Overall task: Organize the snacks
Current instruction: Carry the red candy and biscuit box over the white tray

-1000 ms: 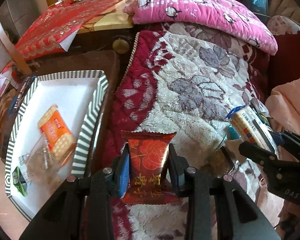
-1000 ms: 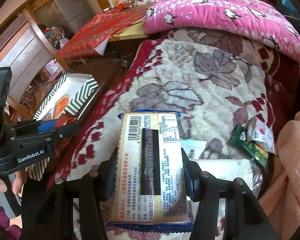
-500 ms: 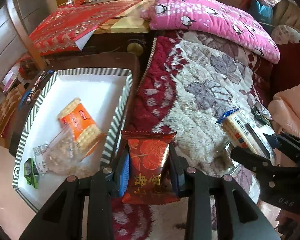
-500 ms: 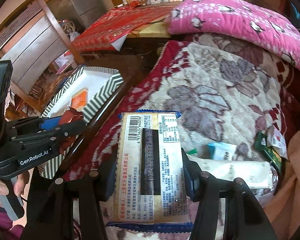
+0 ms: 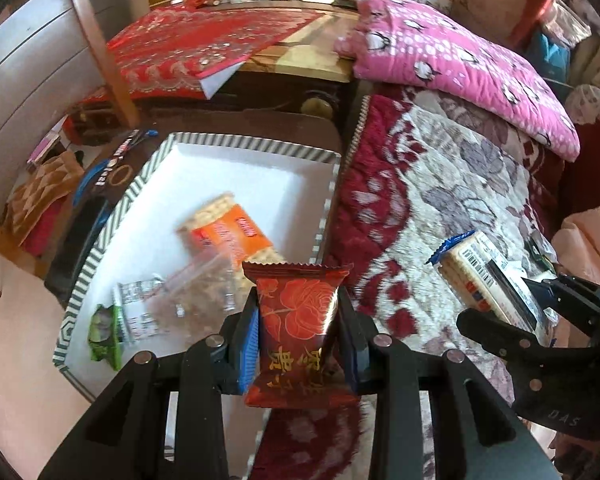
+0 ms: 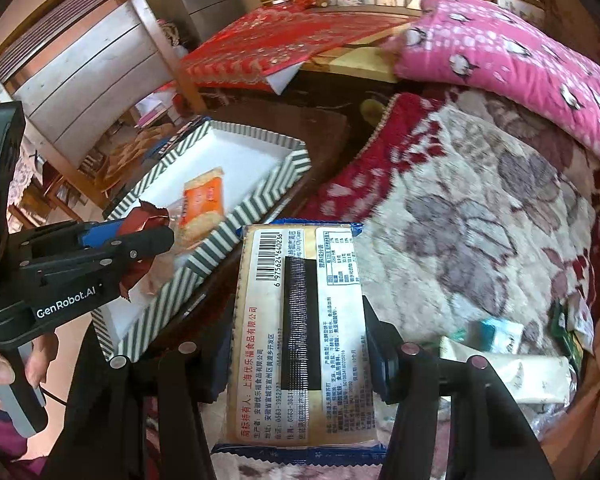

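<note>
My left gripper (image 5: 298, 320) is shut on a red rose-print snack packet (image 5: 296, 324), held above the near right corner of the striped white tray (image 5: 256, 148). The tray holds an orange cracker pack (image 5: 232, 232), a clear bag (image 5: 196, 292) and a green packet (image 5: 104, 328). My right gripper (image 6: 300, 344) is shut on a long cracker pack with a barcode (image 6: 300, 332), held over the blanket beside the tray (image 6: 260, 196). The left gripper (image 6: 140, 240) shows in the right wrist view, the right one (image 5: 540, 312) in the left wrist view.
A floral blanket (image 5: 440, 184) covers the bed, with a pink pillow (image 5: 460, 64) at the back. Several loose snack packets (image 6: 500, 336) lie on the blanket at right. A table with a red cloth (image 5: 204, 44) stands behind the tray.
Both grippers have moved left toward the tray with their packs still held. The red packet now hangs over the tray's corner.
</note>
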Motion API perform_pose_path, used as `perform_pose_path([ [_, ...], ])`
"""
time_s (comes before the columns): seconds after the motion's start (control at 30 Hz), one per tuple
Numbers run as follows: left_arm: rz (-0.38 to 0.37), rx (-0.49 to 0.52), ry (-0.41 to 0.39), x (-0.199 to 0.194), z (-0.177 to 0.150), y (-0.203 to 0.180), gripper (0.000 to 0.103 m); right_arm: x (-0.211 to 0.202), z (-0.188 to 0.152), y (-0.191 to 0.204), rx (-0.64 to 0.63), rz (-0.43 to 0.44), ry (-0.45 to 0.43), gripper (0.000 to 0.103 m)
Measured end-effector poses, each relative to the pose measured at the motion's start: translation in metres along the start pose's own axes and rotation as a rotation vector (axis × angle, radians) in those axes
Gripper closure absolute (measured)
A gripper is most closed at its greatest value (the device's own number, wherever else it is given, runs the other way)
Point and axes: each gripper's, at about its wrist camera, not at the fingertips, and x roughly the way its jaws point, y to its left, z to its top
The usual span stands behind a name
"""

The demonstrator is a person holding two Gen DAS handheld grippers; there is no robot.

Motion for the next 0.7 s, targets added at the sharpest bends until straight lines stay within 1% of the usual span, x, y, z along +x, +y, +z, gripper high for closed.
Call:
perform_pose_path([
  [0.37,0.042,-0.074,-0.011,-0.009,-0.006,0.051,0.070,0.016,0.017,0.039,-0.071,0.026,0.018,0.044],
  [0.7,0.073,-0.132,0.005,-0.005,-0.015,0.089,0.070,0.035,0.032,0.069,-0.128,0.050,0.044,0.044],
])
